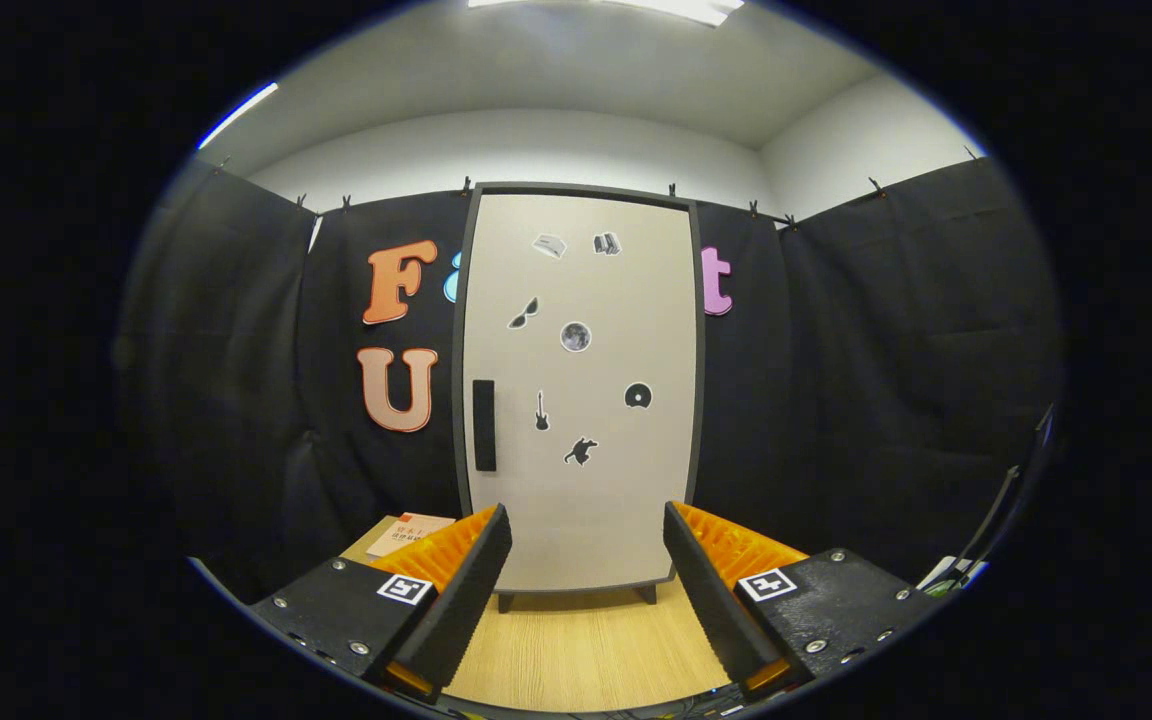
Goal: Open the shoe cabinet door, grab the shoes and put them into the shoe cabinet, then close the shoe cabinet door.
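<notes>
The gripper (586, 545) sits at the bottom centre of the frame with its two fingers spread wide and nothing between them but bare floor. Each finger is a wedge of ribbed orange plastic faced on the inside with a black, finely ridged pad (471, 590), and each is mounted on a matte black block studded with small silver screws and carrying a square black-and-white marker. Beyond the fingertips, in the middle of the frame, stands the shoe cabinet (576, 400): a tall, upright box with a flat, pale beige door framed by a thin dark edge, closed flush, and raised on short dark feet. A slim black rectangular handle (484, 425) runs vertically near the door's left edge, about mid-height. Small dark stickers (576, 336) are scattered over the smooth door face, among them a round disc, a guitar shape and a pair of sunglasses. The floor (586, 650) under the cabinet and fingers is light wood-grain board, running in straight planks. At the lower left, just behind the left finger, a flat reddish-orange and white booklet (406, 532) lies on the floor. Soft black cloth (836, 380) hangs in folds behind the cabinet, clipped along its top edge, below a plain white wall.
</notes>
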Demonstrator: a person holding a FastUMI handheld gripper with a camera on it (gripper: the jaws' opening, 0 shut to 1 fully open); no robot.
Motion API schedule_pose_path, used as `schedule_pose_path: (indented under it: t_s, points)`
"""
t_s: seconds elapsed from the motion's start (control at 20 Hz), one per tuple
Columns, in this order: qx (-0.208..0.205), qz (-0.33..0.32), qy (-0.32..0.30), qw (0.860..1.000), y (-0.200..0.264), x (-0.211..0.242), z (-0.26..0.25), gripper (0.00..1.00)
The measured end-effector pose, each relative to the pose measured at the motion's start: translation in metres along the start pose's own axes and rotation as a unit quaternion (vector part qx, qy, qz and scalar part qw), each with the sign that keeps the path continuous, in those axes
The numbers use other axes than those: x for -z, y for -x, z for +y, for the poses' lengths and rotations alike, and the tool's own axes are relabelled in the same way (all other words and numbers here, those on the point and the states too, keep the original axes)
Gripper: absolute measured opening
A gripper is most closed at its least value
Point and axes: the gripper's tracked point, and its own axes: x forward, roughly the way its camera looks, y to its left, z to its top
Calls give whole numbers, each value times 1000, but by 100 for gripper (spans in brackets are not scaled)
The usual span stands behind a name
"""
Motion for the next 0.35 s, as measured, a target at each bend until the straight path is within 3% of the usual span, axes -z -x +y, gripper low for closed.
schedule_pose_path:
  t_s: [0.35]
  points:
    - [-5,-1,4,1000,-1,-2,1,95]
